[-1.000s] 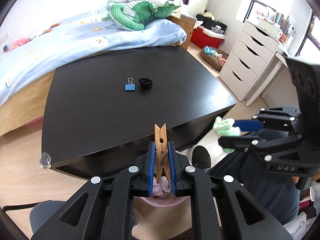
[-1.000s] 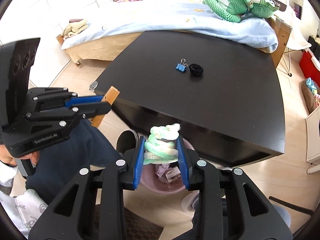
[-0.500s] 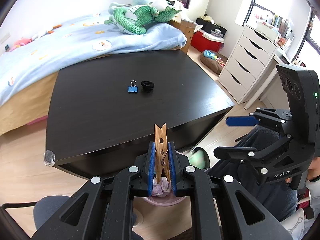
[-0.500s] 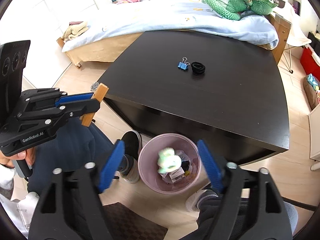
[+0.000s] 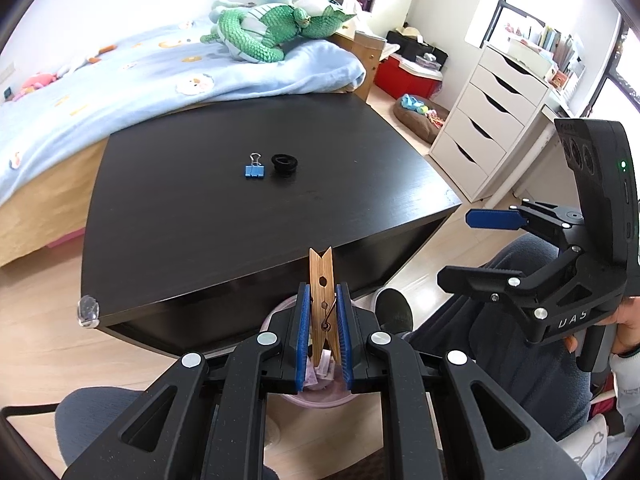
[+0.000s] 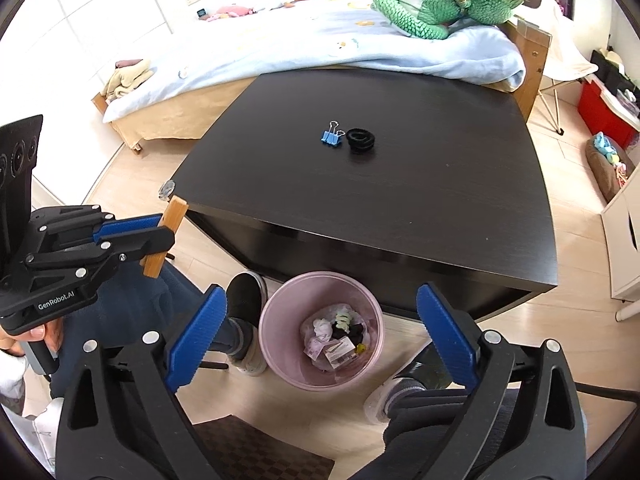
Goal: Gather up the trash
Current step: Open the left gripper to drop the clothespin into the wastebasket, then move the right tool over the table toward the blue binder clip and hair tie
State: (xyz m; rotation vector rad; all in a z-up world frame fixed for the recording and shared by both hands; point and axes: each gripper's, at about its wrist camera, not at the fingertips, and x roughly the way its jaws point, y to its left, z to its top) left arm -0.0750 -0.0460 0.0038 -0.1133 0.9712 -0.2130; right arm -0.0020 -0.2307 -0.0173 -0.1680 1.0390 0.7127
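Note:
My left gripper (image 5: 323,328) is shut on a wooden clothespin (image 5: 323,300), held upright over the pink trash bin (image 5: 280,312) by the table's near edge; it also shows in the right wrist view (image 6: 166,240). My right gripper (image 6: 320,328) is open wide and empty above the pink bin (image 6: 276,344). The bin holds a green-white wad (image 6: 343,316) and several scraps. A blue binder clip (image 5: 253,169) and a black ring-shaped piece (image 5: 284,162) lie on the black table (image 5: 200,232).
A bed with a blue blanket (image 5: 140,80) and a green plush toy (image 5: 264,36) stands behind the table. A white drawer unit (image 5: 492,120) is at the right. The person's legs and shoes (image 6: 244,300) flank the bin.
My right gripper opened and the green-white wad dropped into the bin. The right gripper then drew back and up. The left gripper still holds the clothespin.

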